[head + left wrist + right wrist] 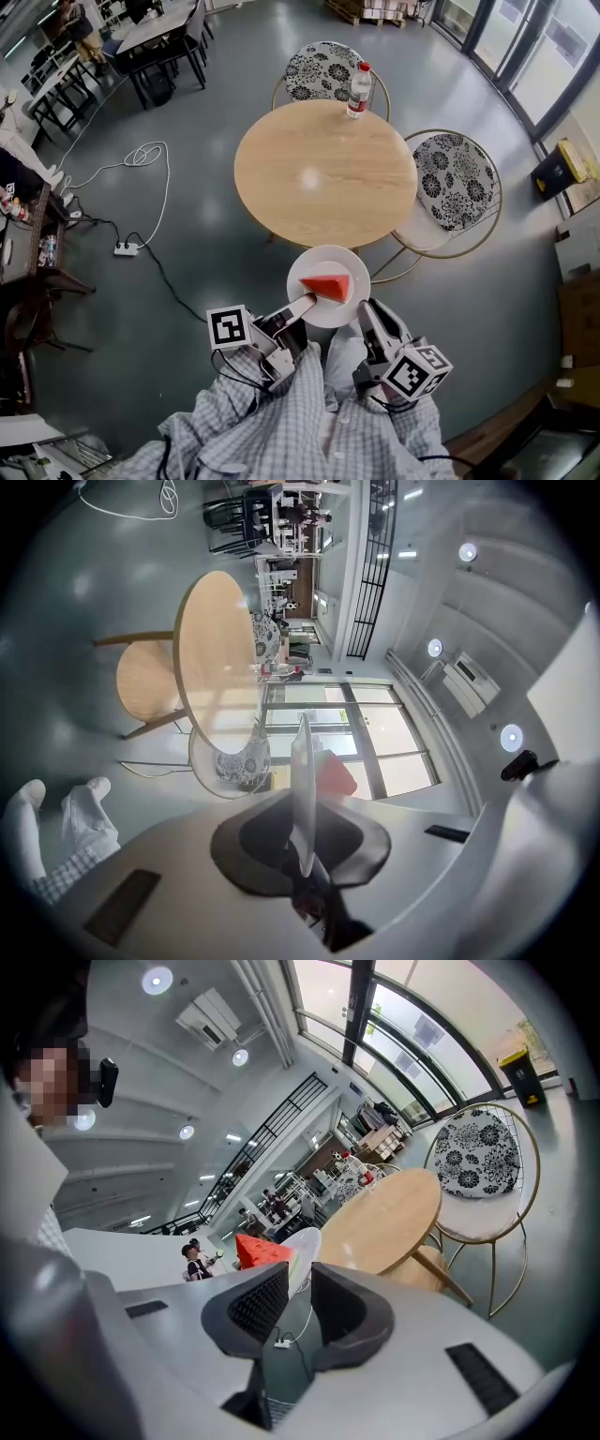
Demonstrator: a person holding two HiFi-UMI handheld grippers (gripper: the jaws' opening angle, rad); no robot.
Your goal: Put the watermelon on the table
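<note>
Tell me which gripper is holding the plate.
The left gripper: its jaws clamp the rim of the white plate, while the right gripper has its jaws apart, nothing between them.

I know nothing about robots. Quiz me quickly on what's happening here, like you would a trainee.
1. True or false: the red watermelon wedge already lies on the round wooden table.
2. Which gripper clamps the rim of the white round plate? A left, B right, C both.
3. Fill in: the clear plastic bottle with a red cap stands on the ____.
Key: 1 false: it lies on the held plate. 2 A: left gripper shut on the rim, right gripper open. 3 table.
</note>
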